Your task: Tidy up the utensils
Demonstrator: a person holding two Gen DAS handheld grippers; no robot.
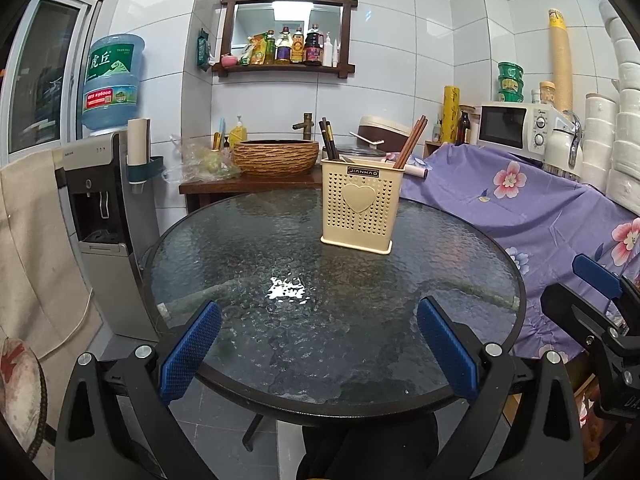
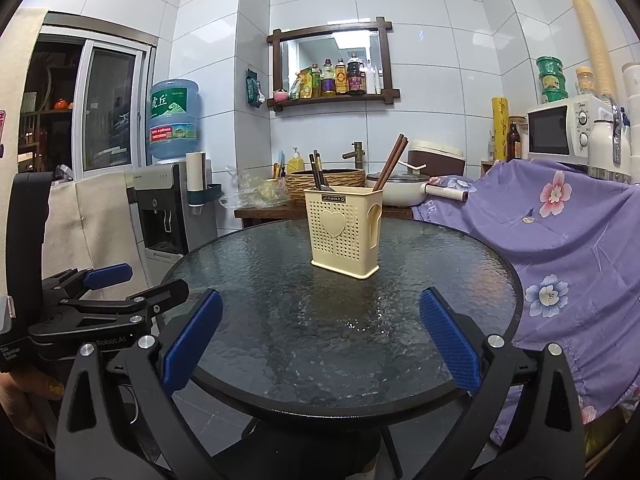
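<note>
A cream perforated utensil holder with a heart on its front stands upright on the far part of the round glass table. Dark chopsticks stick out of its left compartment and brown chopsticks out of its right one. My left gripper is open and empty at the table's near edge. In the right wrist view the holder shows with both chopstick sets. My right gripper is open and empty over the table's near edge. Each gripper shows beside the other.
A water dispenser stands left of the table. A purple floral cloth covers furniture on the right, with a microwave behind. A wooden counter with a woven basin and a white pot sits behind the table.
</note>
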